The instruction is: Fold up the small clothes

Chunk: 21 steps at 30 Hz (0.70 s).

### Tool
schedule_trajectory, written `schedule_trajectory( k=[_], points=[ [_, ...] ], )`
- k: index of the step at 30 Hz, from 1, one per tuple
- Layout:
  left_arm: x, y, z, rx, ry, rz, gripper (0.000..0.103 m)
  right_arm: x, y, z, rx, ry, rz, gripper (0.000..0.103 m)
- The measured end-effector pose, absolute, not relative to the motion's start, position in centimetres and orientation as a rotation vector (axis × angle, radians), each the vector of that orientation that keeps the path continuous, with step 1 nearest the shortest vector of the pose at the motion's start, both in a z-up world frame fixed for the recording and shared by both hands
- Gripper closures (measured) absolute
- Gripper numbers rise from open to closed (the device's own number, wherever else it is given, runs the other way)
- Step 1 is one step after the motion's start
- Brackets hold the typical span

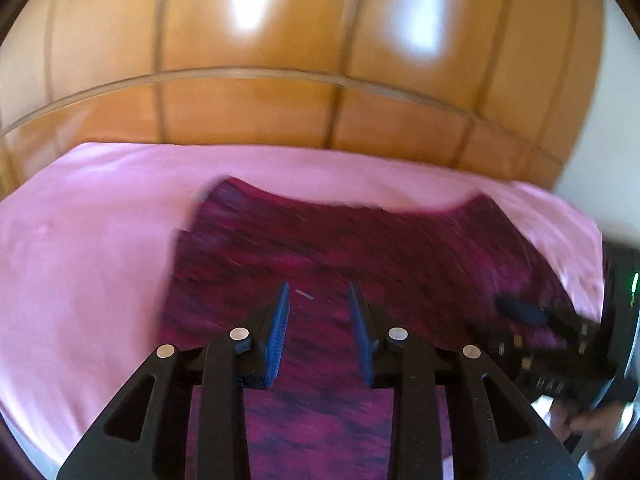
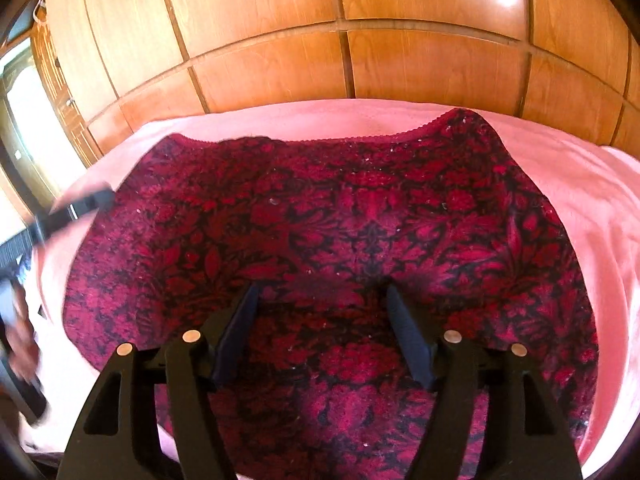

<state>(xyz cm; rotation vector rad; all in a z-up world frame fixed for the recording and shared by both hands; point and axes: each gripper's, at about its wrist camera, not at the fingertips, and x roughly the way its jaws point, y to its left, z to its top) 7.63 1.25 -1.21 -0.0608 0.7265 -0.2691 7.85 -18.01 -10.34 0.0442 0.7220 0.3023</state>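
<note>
A small crimson garment with a black flower pattern [image 2: 360, 208] lies spread flat on a pink sheet [image 2: 592, 184], its scalloped hem at the far side. My right gripper [image 2: 322, 288] hangs just over its near middle, jaws wide apart with nothing between them. The left wrist view is blurred; there the same garment [image 1: 360, 240] fills the centre. My left gripper [image 1: 319, 288] hovers over it, its blue pads a modest gap apart with only cloth showing behind them. The right gripper [image 1: 528, 316] shows at the garment's right side, and the left gripper [image 2: 80, 208] shows at its left edge.
The pink sheet [image 1: 80, 240] covers the whole surface around the garment. A glossy wooden panelled wall [image 2: 400, 60] rises right behind the far edge. A hand [image 1: 592, 424] grips the right tool. A window or doorway [image 2: 20, 120] is at far left.
</note>
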Motion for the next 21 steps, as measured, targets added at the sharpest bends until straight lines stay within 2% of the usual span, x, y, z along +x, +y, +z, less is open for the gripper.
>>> schedule_trajectory(
  k=[3, 5, 7, 10, 11, 14, 21],
  points=[
    [8.5, -1.0, -4.4, -0.01, 0.819, -0.259, 0.075, 7.1, -19.7, -9.7, 0.087, 0.715, 0.294, 0.034],
    [8.4, -1.3, -5.1, -0.016, 0.808, -0.242, 0.075, 6.1, -21.2, -9.0, 0.114, 0.696, 0.28, 0.031],
    [7.9, -1.5, -4.7, -0.002, 0.803, -0.224, 0.075, 5.0, -22.7, -8.4, 0.135, 0.67, 0.238, 0.027],
    [7.2, -1.5, -4.1, -0.002, 0.79, -0.209, 0.075, 4.1, -25.9, -7.9, 0.198, 0.654, 0.192, 0.025],
    [7.1, -1.5, -4.0, -0.005, 0.785, -0.206, 0.071, 3.8, -27.1, -7.9, 0.228, 0.651, 0.184, 0.025],
    [6.3, -1.4, -3.7, -0.026, 0.772, -0.205, 0.07, 3.4, -29.9, -8.2, 0.291, 0.654, 0.141, 0.016],
    [5.4, -2.2, -3.0, -0.014, 0.749, -0.228, 0.07, 3.8, -33.6, -11.5, 0.481, 0.748, 0.196, 0.015]
  ],
)
